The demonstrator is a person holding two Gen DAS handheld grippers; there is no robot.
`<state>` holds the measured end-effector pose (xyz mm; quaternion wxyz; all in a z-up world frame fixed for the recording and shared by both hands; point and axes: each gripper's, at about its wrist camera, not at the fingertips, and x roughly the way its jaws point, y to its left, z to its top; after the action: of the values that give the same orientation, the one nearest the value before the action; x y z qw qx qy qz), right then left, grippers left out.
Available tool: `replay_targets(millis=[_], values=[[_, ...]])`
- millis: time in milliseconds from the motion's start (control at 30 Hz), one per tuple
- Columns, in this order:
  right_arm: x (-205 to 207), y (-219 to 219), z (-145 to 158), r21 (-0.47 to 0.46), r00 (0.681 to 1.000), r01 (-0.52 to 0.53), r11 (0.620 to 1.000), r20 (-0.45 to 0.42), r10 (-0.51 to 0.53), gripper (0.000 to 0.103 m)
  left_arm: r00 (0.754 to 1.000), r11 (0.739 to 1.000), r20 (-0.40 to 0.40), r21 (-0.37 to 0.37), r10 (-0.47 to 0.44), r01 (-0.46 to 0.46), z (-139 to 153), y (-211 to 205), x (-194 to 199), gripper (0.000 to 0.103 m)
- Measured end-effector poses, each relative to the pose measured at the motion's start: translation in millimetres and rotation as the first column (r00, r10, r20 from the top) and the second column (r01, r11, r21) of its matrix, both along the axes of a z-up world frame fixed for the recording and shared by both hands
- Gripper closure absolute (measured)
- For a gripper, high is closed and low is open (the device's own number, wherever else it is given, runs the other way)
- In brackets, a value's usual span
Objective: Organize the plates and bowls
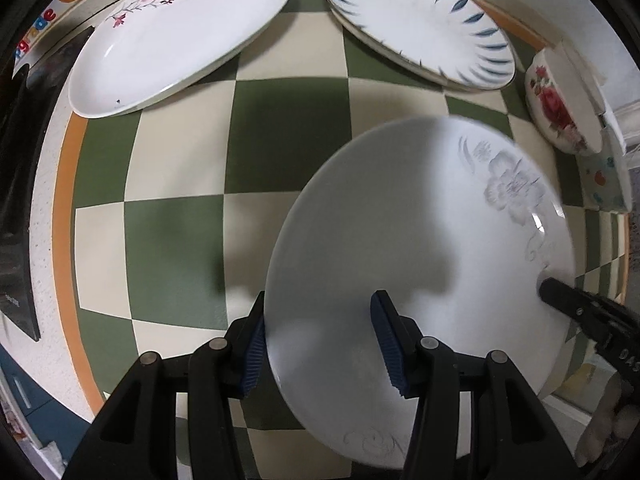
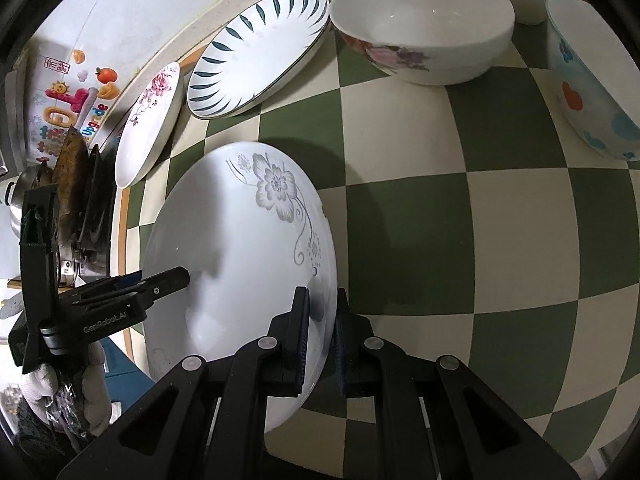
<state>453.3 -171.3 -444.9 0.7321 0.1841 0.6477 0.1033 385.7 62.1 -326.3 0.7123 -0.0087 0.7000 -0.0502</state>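
Grey-flowered plate (image 2: 240,248) is pinched at its rim by both grippers, left gripper (image 1: 320,344) straddling the rim and right gripper (image 2: 320,332) closed on it, above the checked mat (image 2: 420,216). Judged step: carrying it. Next, stack it on the leaf-patterned plate (image 2: 256,56) at 11 o'clock.

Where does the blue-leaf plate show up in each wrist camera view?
Left wrist: the blue-leaf plate lies at top right, on the checkered cloth.
Right wrist: the blue-leaf plate lies at upper left of centre.
Shared landmark: the grey-flower plate, which both tongs grip.
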Motion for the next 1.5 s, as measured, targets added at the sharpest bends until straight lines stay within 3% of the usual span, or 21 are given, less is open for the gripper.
replay_targets(millis=[200,400,467,567,633,733,800,967,1100,1233,1367,1500], values=[[1,-1,-6,-0.001,1.0,-0.01,1.0,-0.016,0.01,0.09,1.0,0.999,0.013,0.044,-0.016,0.015,11,-10,-12,0.056],[2,-7,-13,0.026,0.997,-0.008,1.0,-0.079,0.01,0.087,1.0,0.998,0.004,0.054,0.016,-0.016,45,-29,-10,0.056],[2,-18,-2,0.028,0.996,0.01,1.0,-0.087,-0.008,0.086,0.998,0.997,0.029,0.037,0.06,-0.061,57,-25,-13,0.056],[3,-38,36,0.039,0.997,0.06,0.997,-0.056,-0.058,0.08,0.982,0.988,0.11,0.012,0.155,-0.157,109,15,-7,0.055],[11,-37,68,0.053,0.998,0.062,0.997,-0.009,-0.062,0.068,0.968,0.979,0.15,0.01,0.2,-0.204,126,45,11,0.055],[35,-8,96,0.121,0.999,0.025,0.992,0.039,-0.03,0.054,0.947,0.962,0.182,0.008,0.266,-0.272,116,93,50,0.055],[63,23,100,0.172,0.999,-0.011,0.985,0.054,0.002,0.053,0.937,0.95,0.166,0.008,0.306,-0.312,98,136,79,0.055],[153,107,78,0.174,0.997,-0.064,0.983,0.049,0.057,0.053,0.926,0.93,0.094,-0.013,0.366,-0.366,31,176,119,0.055],[225,168,60,0.107,0.99,-0.137,0.985,0.054,0.132,0.053,0.923,0.924,0.04,-0.033,0.382,-0.381,-13,190,143,0.055],[280,204,39,0.01,0.977,-0.208,0.978,0.039,0.208,0.059,0.934,0.934,0.024,-0.038,0.357,-0.356,-27,194,153,0.055],[308,211,18,-0.044,0.969,-0.249,0.968,-0.018,0.248,0.065,0.941,0.94,0.025,-0.05,0.339,-0.337,-33,197,158,0.056],[312,210,-5,-0.017,0.958,-0.275,0.961,-0.089,0.272,0.081,0.947,0.945,0.051,-0.097,0.318,-0.312,-31,195,157,0.071]])
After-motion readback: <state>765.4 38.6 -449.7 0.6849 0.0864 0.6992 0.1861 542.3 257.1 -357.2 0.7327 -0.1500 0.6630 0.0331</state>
